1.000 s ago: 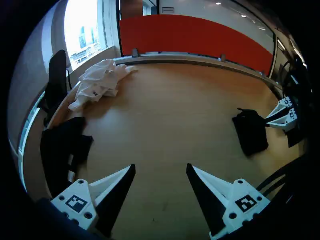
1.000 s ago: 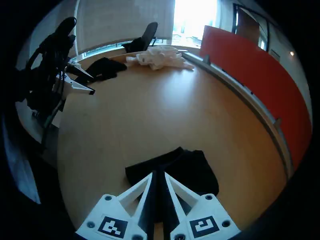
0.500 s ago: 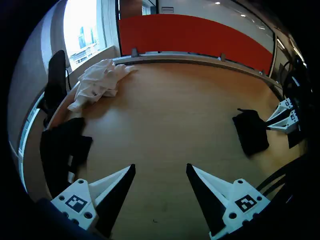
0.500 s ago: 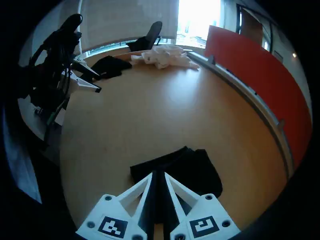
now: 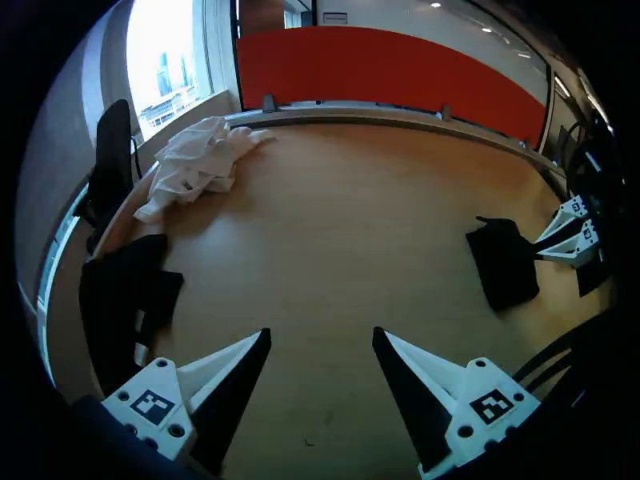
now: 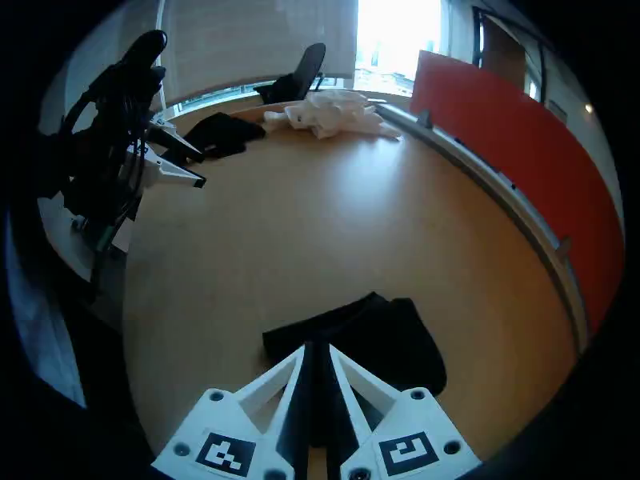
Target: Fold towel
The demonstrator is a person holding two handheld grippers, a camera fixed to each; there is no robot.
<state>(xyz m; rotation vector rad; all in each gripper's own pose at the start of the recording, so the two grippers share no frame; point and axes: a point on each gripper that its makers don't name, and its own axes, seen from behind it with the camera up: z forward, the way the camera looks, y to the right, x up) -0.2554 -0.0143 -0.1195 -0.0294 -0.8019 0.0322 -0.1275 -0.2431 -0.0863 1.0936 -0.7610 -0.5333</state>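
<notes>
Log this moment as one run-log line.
right gripper shut on small black cloth towel | left gripper open, empty | white crumpled cloth pile untouched

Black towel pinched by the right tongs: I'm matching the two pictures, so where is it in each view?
Left gripper view: black towel at the far right, mid-height, at the tips of the right tongs.
Right gripper view: bottom centre, just ahead of the same tongs.
Shared landmark: the white cloth pile, upper left in the left gripper view, top centre in the right gripper view.

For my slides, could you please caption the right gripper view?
Right gripper shut on a black towel on the wooden table.
</notes>
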